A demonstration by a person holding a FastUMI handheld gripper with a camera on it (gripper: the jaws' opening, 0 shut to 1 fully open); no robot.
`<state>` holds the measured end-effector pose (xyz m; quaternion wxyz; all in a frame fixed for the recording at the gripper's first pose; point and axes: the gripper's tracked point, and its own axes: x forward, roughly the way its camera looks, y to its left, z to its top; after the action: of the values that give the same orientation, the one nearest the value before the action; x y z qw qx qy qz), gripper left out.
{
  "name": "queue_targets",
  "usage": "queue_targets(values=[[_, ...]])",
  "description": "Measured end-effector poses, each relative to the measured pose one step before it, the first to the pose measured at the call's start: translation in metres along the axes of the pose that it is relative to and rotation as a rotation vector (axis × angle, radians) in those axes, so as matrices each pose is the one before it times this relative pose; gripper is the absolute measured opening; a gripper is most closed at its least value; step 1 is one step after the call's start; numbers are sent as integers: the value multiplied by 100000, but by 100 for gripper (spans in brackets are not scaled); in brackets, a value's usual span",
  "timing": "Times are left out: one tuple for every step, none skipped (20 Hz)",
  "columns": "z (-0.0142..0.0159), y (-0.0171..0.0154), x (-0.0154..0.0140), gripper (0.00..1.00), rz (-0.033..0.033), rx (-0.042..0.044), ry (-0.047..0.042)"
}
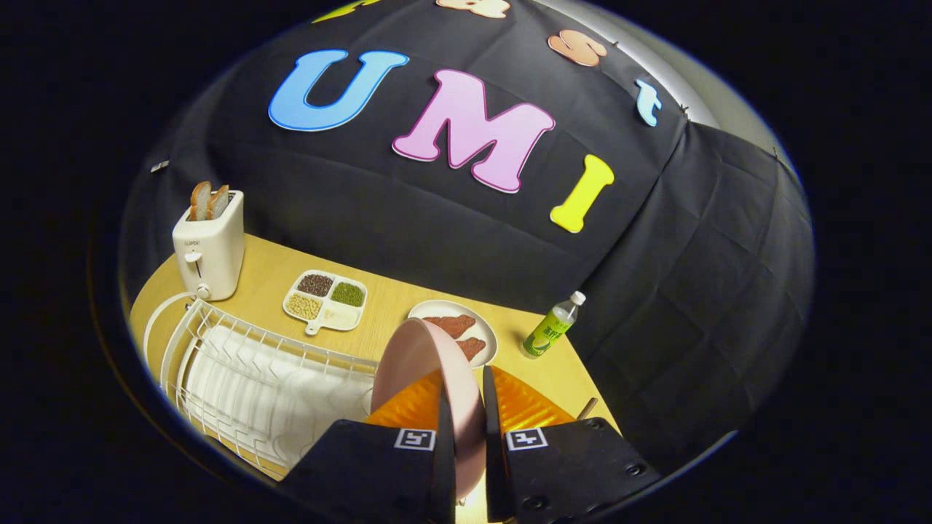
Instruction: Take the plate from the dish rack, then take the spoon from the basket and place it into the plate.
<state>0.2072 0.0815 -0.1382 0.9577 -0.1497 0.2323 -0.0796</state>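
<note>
Between the two fingers of the gripper [464, 429] we are seeing the pink plate [426, 364] standing on edge, and the jaws are sitting narrow with one finger on each face of it, so we are reading this as a firm pinch on the lower rim. Its disc is running straight ahead along the fingers, its rounded top reaching up and away from us, tilted a little to the left. Just to the left and below, the white dish rack [247, 378] is lying on the wooden table [269, 269], and the plate is looking clear of its wires, held above and beside them, so we are judging the first step as all but finished. Further out we are picking up a white toaster [208, 251] with bread in its slots, a divided tray of beans [326, 300], a white dish of brown food [457, 331] partly hidden behind the plate, and a green bottle [552, 327] off to the right. The coming move is turning on that upright plate: we are thinking it needs tipping flat and setting on bare table, probably to the right, away from the rack. We are not making out the basket or the spoon from where we are looking.
</note>
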Motion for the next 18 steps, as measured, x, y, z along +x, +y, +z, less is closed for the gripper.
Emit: queue_targets(values=[[579,819,-259,20,2494,1202,-1407],[291,507,-437,18,2554,882,-218],[193,337,-250,17,2466,513,-551],[59,334,-512,16,2846,927,287],[-170,297,-437,16,2908,1464,280],[-23,391,-540,16,3664,1932,16],[31,342,-734,15,4154,2143,-175],[291,301,-910,15,4548,1553,-1775],[171,251,-1089,15,4486,631,-1613],[-95,-1,-1101,15,3436,532,-565],[-186,-327,-1147,15,2307,676,-192],[-463,-401,-1277,15,1957,1018,670],[-740,-285,-1073,15,1870,1475,1139],[-924,-353,-1101,15,1999,2400,1466],[-1048,-59,-891,15,2805,3076,1614],[-1261,-60,-979,15,2811,3802,2098],[-1475,-61,-974,15,2812,4012,2370],[-1599,-95,-856,15,2307,3287,2457]])
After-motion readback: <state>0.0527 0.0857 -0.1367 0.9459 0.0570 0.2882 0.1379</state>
